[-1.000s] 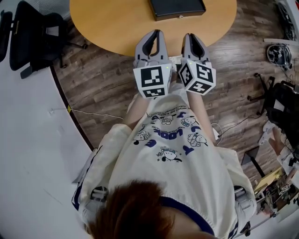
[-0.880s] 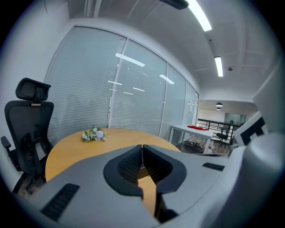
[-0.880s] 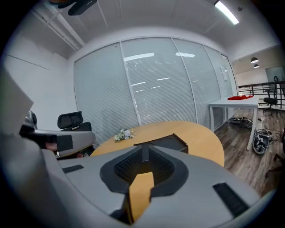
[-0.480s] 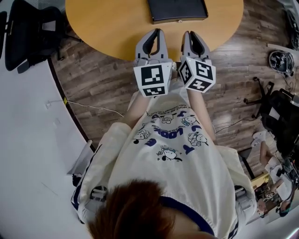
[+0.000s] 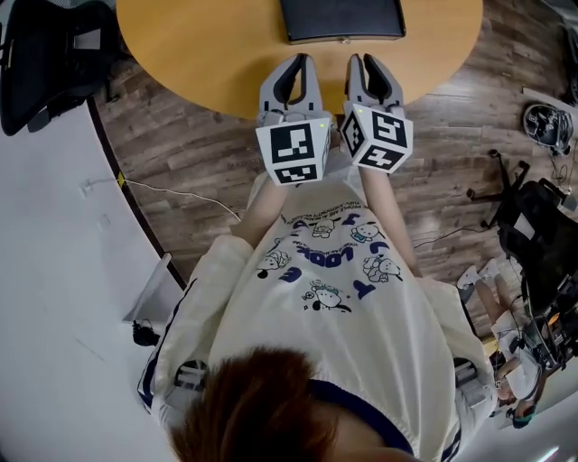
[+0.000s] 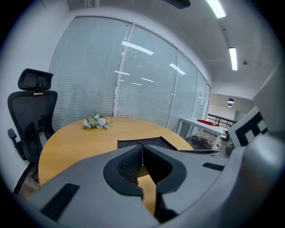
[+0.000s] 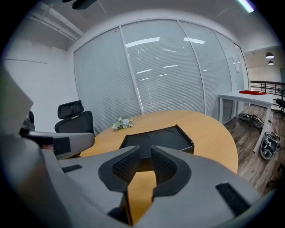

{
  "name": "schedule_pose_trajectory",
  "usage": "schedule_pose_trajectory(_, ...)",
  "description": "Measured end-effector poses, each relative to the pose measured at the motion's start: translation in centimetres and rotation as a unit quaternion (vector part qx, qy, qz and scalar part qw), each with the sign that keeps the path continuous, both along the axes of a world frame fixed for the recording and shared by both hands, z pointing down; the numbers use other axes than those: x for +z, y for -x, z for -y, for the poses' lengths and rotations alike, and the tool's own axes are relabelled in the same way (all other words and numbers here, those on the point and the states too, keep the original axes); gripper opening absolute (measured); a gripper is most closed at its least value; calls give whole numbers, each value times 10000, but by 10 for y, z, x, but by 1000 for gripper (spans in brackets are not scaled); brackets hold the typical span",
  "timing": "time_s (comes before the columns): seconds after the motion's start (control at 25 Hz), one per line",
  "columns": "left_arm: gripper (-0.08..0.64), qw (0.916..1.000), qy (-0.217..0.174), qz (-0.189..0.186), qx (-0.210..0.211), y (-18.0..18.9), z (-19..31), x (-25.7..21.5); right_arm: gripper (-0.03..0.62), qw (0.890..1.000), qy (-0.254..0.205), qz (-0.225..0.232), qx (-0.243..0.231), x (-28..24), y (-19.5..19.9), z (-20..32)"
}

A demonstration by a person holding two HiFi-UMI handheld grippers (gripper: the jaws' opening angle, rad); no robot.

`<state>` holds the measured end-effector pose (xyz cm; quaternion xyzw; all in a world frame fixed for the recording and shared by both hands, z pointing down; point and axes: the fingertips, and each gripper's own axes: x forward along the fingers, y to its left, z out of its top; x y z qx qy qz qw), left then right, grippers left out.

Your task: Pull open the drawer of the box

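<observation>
On the tabletop (image 5: 208, 54) ahead of you, the black box (image 5: 341, 18) sits untouched, its drawer not yet pulled. Your left gripper (image 5: 298, 63) is closed on nothing. Your right gripper (image 5: 366, 63) has just been opening its jaws slightly, empty.

Left gripper (image 6: 142, 149): jaws shut, ribbed pads meeting at the tips, nothing between them. It fills the frame from 4 to 8 o'clock.

Just past the tips, dead centre: black box (image 6: 129, 143), flat on a round wooden table (image 6: 80, 142). Two round recesses in its top.

10 o'clock of the box, far side of the table: small bunch of flowers (image 6: 96, 122).

9 o'clock edge: black office chair (image 6: 31, 124) with headrest, beside the table.

Behind, 10 to 2 o'clock: glass wall (image 6: 147, 80) with blinds.

3 o'clock: black-and-white marker cube (image 6: 249, 129) on a grey body.
</observation>
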<state>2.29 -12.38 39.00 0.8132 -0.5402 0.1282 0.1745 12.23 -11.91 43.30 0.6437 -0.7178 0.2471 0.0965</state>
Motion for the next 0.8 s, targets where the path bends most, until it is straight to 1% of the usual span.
schedule_pose_trajectory(0.08,20,10000,54,15,-43,2,2,5,106,10000,78,11,-44,6,0,3)
schedule_pose_trajectory(0.52,20,9992,319,60,-241,-2,17,28,121,9989,414,21,-225,37,-5,16)
schedule_pose_trajectory(0.8,20,9986,457,62,-273,-5,25,42,137,9977,586,26,-340,53,-4,25)
